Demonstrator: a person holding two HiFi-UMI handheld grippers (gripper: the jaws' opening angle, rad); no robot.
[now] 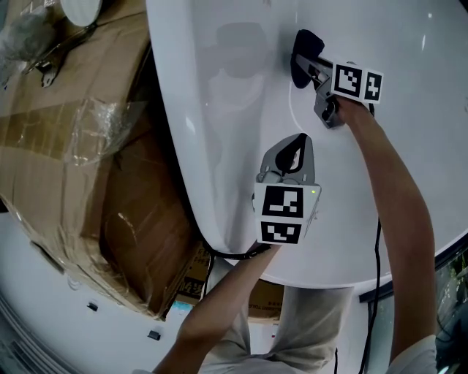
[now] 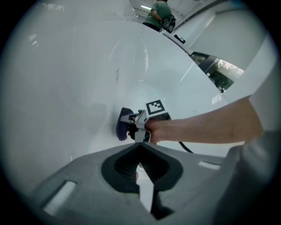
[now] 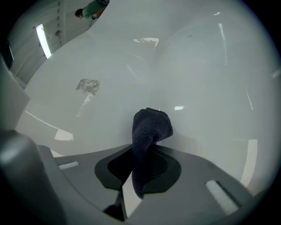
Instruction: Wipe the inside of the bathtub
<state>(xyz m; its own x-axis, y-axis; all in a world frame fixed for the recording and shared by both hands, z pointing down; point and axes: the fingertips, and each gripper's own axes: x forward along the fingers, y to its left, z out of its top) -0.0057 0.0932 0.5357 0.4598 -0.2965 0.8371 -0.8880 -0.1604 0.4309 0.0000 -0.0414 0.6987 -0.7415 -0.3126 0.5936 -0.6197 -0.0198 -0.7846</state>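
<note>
Head view showed wiping under way: right gripper (image 1: 302, 64) clenched a dark cloth (image 1: 308, 40) against the bathtub (image 1: 219, 95) wall, upper centre; left gripper (image 1: 298, 140) closed, empty; next probably called for sweeping onward

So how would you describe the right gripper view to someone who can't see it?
The right tool clamps a dark blue cloth, its bunched end held up to the glossy white inside wall of a bathtub. Far off at the upper left, beyond the tub's rim, stands a person in a green top.
</note>
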